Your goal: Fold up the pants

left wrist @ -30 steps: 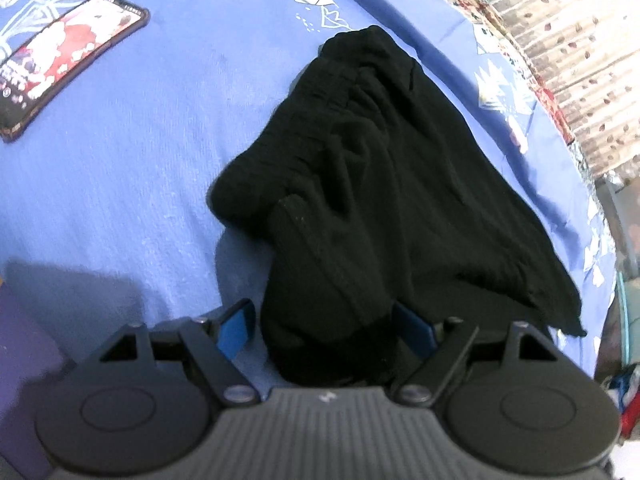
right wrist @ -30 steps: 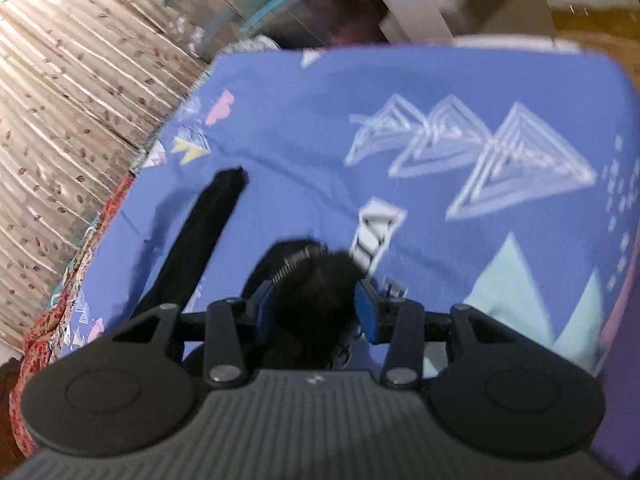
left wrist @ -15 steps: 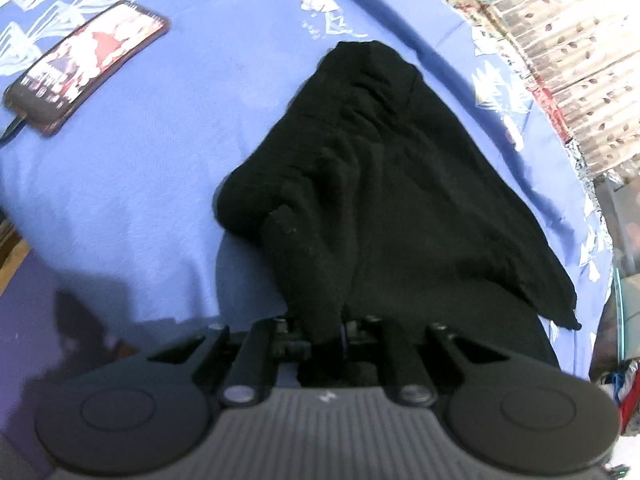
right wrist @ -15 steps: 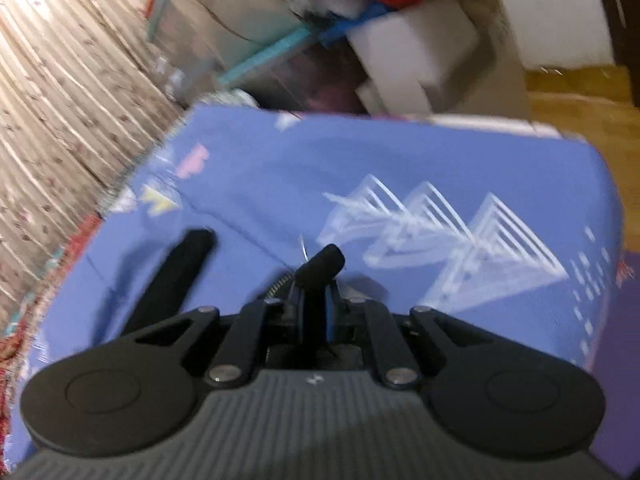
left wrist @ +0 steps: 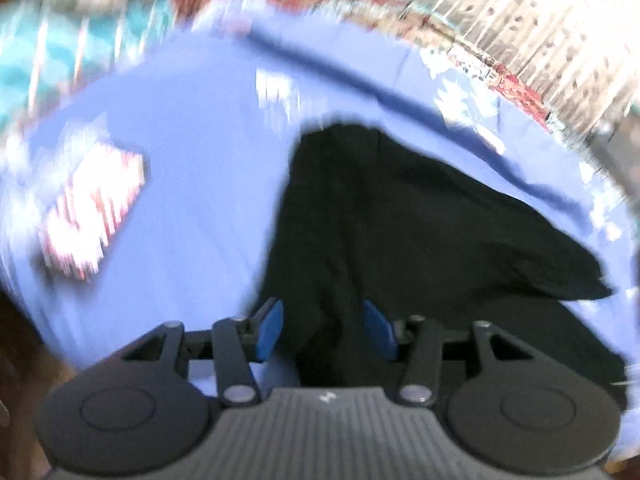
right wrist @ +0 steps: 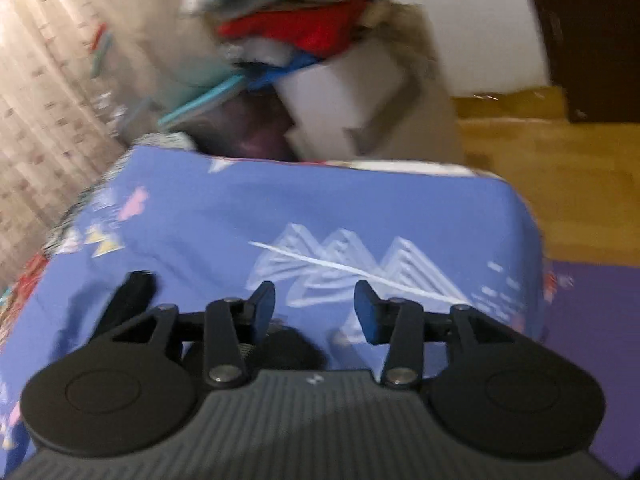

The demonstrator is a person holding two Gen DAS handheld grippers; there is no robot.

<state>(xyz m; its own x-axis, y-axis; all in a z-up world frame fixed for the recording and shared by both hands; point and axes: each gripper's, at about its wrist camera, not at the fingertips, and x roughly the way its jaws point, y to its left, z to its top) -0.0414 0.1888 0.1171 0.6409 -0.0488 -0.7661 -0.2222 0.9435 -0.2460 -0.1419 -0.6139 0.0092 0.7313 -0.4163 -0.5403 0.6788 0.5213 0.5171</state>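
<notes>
While both grippers' jaws have just been opening, the left gripper (left wrist: 322, 330) straddles the pants (left wrist: 400, 216) unpressed, the right gripper (right wrist: 316, 312) stands empty above them; judged next: regrasp for another fold

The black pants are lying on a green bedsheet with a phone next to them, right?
Not quite. The bedsheet is blue, not green; the left wrist view shows it. The rest holds: the black pants lie on it, and the phone, though blurred, lies beside them.
</notes>
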